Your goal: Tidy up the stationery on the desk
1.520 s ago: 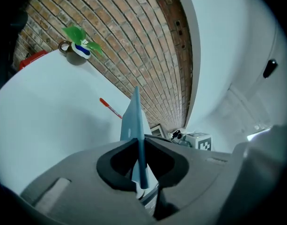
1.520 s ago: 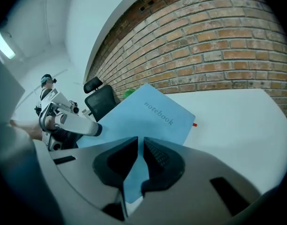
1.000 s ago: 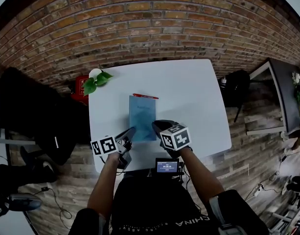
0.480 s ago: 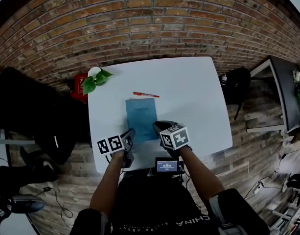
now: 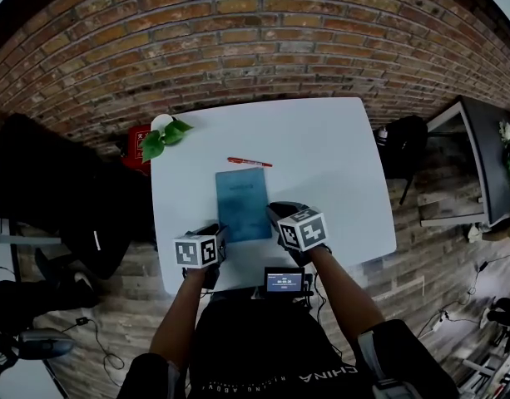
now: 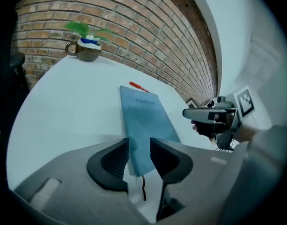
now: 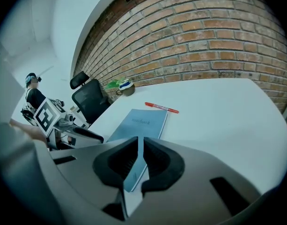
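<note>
A blue notebook (image 5: 241, 202) (image 6: 143, 121) (image 7: 141, 123) lies flat on the white desk (image 5: 329, 165). Just beyond its far end is a red pen (image 5: 250, 162) (image 6: 139, 86) (image 7: 161, 108). My left gripper (image 5: 215, 238) (image 6: 139, 149) hovers at the notebook's near left corner, jaws a little apart, with the corner and its ribbon showing in the gap. My right gripper (image 5: 276, 215) (image 7: 140, 146) is over the near right corner, jaws almost together. It holds nothing that I can see.
A mug with a green plant (image 5: 161, 134) (image 6: 87, 48) (image 7: 122, 85) stands at the desk's far left corner. A black office chair (image 7: 89, 100) is off the left side. A brick wall runs behind the desk, and a small screen (image 5: 284, 283) sits at the near edge.
My left gripper has drawn back from the notebook's left edge toward the near desk edge and moved slightly right. The notebook has shifted only a little. The right gripper has barely moved.
</note>
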Available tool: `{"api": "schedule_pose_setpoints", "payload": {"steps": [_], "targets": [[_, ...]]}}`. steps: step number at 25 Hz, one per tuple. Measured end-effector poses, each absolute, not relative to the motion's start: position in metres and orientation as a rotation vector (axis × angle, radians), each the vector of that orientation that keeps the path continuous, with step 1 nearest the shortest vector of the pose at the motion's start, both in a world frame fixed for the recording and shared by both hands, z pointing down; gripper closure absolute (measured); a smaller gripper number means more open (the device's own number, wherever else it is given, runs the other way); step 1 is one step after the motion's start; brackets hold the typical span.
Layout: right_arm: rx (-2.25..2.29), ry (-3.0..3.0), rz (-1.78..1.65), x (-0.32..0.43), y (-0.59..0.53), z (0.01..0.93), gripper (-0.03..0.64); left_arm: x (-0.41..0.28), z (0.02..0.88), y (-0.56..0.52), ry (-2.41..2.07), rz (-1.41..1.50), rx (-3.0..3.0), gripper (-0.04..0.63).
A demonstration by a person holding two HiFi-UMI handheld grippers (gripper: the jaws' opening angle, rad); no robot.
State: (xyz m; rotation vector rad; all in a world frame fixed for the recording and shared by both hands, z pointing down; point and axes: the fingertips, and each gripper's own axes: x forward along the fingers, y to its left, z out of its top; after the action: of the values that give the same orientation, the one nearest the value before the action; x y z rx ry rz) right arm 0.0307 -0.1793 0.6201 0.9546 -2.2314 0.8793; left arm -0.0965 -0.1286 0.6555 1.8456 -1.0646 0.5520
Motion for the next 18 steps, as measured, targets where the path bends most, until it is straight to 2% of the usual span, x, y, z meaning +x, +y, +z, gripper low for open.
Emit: {"api": "schedule_pose_setpoints", "payload": {"steps": [6,9,10,18], "targets": [[0.931,-2.228,0.787,0.027,-0.199,0.619,0.571,-0.085,0.644,-0.147,-1.063,0.765,2.066,0.476],[0.897,-2.222,0.704,0.022,-0.214,0.618,0.571,-0.078,0.645,-0.158,-1.054,0.893,2.166,0.565],[0.884,-2.219,0.676,0.020,-0.220,0.618,0.571,-0.075,0.646,-0.160,-1.041,0.928,2.188,0.572],[0.774,-2.168,0.474,0.002,-0.266,0.625,0.555,-0.066,0.664,-0.168,-0.939,1.057,2.216,0.584]]}}
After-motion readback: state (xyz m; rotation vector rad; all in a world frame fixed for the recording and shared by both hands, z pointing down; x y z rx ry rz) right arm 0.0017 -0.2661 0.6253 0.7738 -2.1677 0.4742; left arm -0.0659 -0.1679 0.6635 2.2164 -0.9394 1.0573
